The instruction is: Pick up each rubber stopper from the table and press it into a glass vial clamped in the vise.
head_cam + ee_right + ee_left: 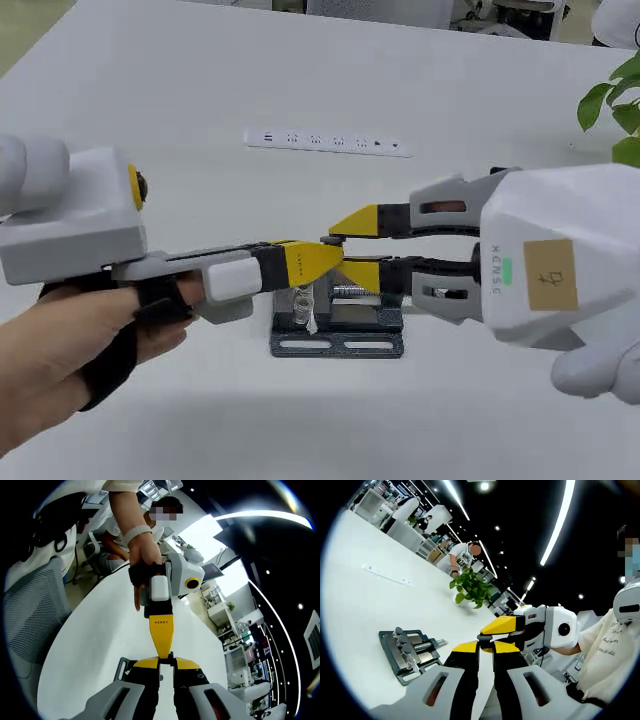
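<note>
A small dark rubber stopper (330,241) hangs in the air between both grippers, above the black vise (337,345). My left gripper (338,262) comes in from the left, its yellow jaws close on either side of the stopper (484,638). My right gripper (340,250) comes in from the right, one jaw above and one below the stopper (166,658), the upper tip touching it. Both look shut on it. The vise (410,652) holds glass vials (303,300) in a row; several vials (400,632) carry dark stoppers.
A white power strip (330,141) lies across the white table behind the vise. A green plant (620,105) stands at the far right edge. People sit and stand beyond the table in the gripper views.
</note>
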